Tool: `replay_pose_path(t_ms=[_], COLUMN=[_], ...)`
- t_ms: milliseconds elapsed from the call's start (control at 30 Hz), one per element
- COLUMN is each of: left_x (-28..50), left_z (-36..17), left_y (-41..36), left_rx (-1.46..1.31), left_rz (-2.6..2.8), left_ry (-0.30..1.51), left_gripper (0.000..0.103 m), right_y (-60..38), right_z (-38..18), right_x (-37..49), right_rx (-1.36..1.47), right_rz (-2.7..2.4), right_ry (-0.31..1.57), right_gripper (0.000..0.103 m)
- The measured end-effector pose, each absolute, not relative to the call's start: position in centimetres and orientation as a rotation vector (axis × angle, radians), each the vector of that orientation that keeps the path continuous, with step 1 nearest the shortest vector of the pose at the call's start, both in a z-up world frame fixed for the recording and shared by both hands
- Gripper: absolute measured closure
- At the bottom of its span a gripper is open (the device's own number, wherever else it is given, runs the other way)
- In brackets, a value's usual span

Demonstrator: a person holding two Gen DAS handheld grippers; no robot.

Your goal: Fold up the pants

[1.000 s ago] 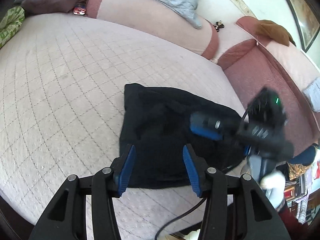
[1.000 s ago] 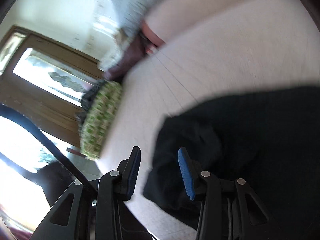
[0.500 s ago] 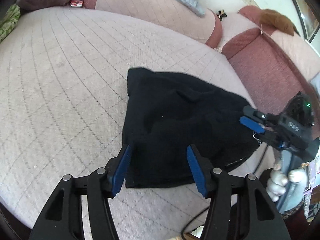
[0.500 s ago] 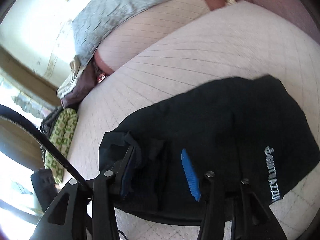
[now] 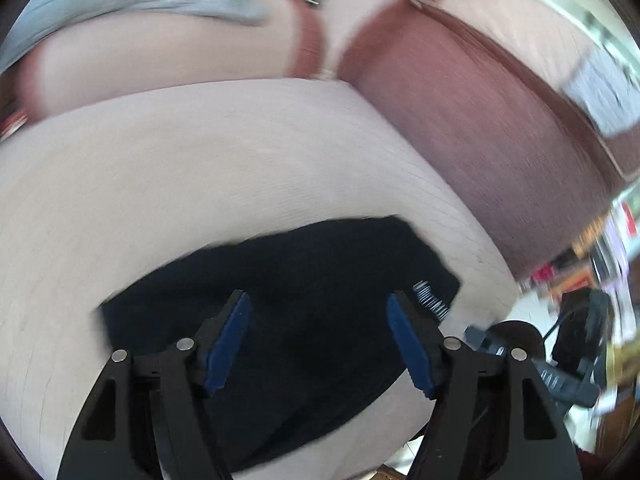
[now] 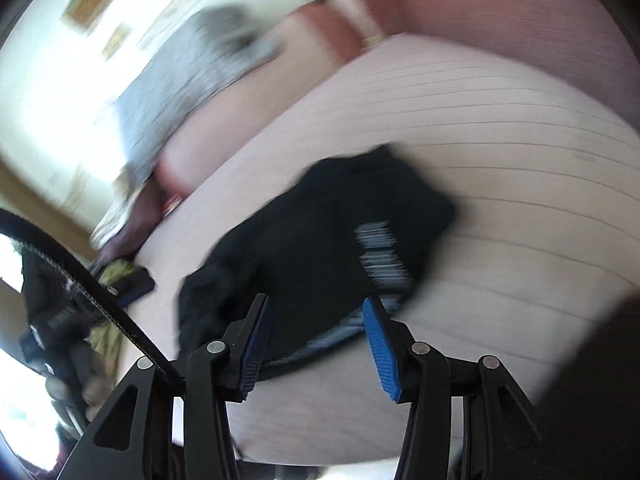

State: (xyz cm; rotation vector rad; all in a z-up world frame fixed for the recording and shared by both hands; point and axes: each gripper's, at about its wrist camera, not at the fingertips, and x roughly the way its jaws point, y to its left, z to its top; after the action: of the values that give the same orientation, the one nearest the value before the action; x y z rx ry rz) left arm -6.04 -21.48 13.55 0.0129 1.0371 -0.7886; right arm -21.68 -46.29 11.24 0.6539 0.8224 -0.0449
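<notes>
Broadly, a pale pink quilted bed (image 5: 208, 168) fills both wrist views, with a darker maroon padded surround (image 5: 480, 128) behind it and a grey crumpled blanket (image 6: 200, 72) draped at the far edge. Both frames are motion-blurred.

Black fabric pants, folded into a compact bundle (image 5: 312, 280), lie flat on the bed near its close edge. From the left view the bundle sits directly ahead of and below the fingers, its long axis running roughly crosswise to them; white lettering shows at its right end. From the right view the same bundle (image 6: 320, 232) lies ahead and slightly left, long axis slanting from lower left to upper right.

Left gripper (image 5: 320, 340): blue-padded fingers (image 5: 228, 340) stand wide and are opening, nothing between the pads; cloth is only behind them, apart.

Right gripper (image 6: 318, 344): blue fingers (image 6: 380, 352) likewise spread and opening, empty, hovering clear of the near hem.

Judgement: fold looks about complete. The left gripper is centred over the bundle and seems the better placed for any last tidy-up.
</notes>
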Motion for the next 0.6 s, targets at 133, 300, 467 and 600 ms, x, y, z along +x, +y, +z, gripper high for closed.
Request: replay_pose_path(t_ms=[133,300,467,600], left_x=[-4.1,-2.3,-1.6,-2.6], left_z=[12.5,9.9,5.8,5.4], left_y=[-30.2,-38.4,-43.3,-44.5], left_rx=[0.104,0.25,0.446,0.54], left_rz=[-0.907,-0.948,-0.925,-0.92], left_ry=[1.106,1.197,1.284,1.241], left_gripper=[0.033,0.033,0.032,0.044], right_y=[-48.2,-47.7,-47.5,-46.9], right_z=[9.3,8.3,7.7,7.1], right_x=[-21.6,-19.9,-18.9,-18.0], right_rx=[0.741,0.748,0.729,0.75], right_rz=[-0.076,-0.073,-0.069,-0.033], right_ry=[0.848,0.85,0.838,0.806], right_gripper=[0.042,0.042,0.042,0.042])
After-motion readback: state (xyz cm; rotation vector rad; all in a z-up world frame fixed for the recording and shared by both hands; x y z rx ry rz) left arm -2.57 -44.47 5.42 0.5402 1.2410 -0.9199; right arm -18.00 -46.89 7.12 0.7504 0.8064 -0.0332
